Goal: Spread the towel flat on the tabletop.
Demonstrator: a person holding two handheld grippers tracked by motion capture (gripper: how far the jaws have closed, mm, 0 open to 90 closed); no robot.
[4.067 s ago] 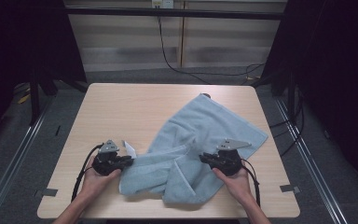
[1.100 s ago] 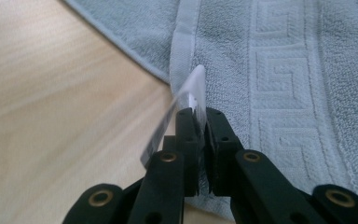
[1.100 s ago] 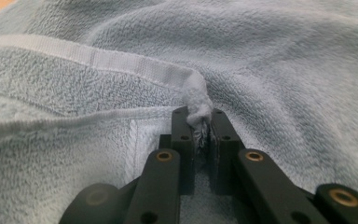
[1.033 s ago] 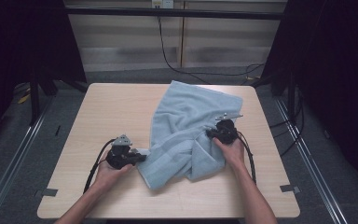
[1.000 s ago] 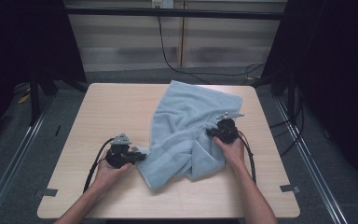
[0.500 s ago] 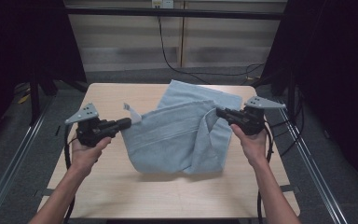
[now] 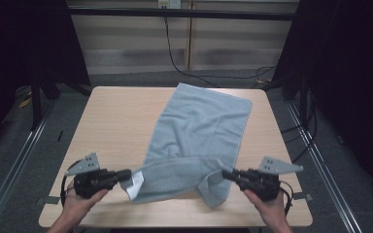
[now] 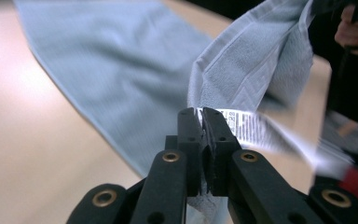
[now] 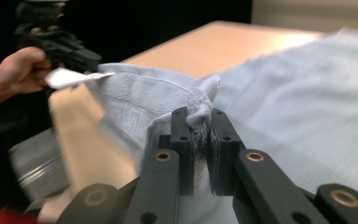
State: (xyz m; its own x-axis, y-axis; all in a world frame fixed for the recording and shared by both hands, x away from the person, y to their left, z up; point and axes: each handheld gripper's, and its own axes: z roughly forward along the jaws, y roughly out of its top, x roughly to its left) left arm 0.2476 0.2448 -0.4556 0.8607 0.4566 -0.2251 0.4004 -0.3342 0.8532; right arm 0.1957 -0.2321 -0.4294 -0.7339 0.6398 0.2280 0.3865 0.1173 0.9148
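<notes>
- High view: the towel (image 7: 199, 131) lies with its long axis running from the far edge of the table (image 7: 111, 121) toward the near edge, far end flat, near end lifted between the left gripper (image 7: 126, 174) and right gripper (image 7: 227, 174). Bare tabletop lies to the left and a narrower strip to the right.
- Left gripper view: jaws closed on the towel's near corner beside its white label (image 8: 242, 126) (the cloth rises up and away to the right).
- Right gripper view: jaws pinch a bunched fold of towel (image 9: 200, 105); the hem stretches toward the other gripper, so any further spreading looks to be sideways.
</notes>
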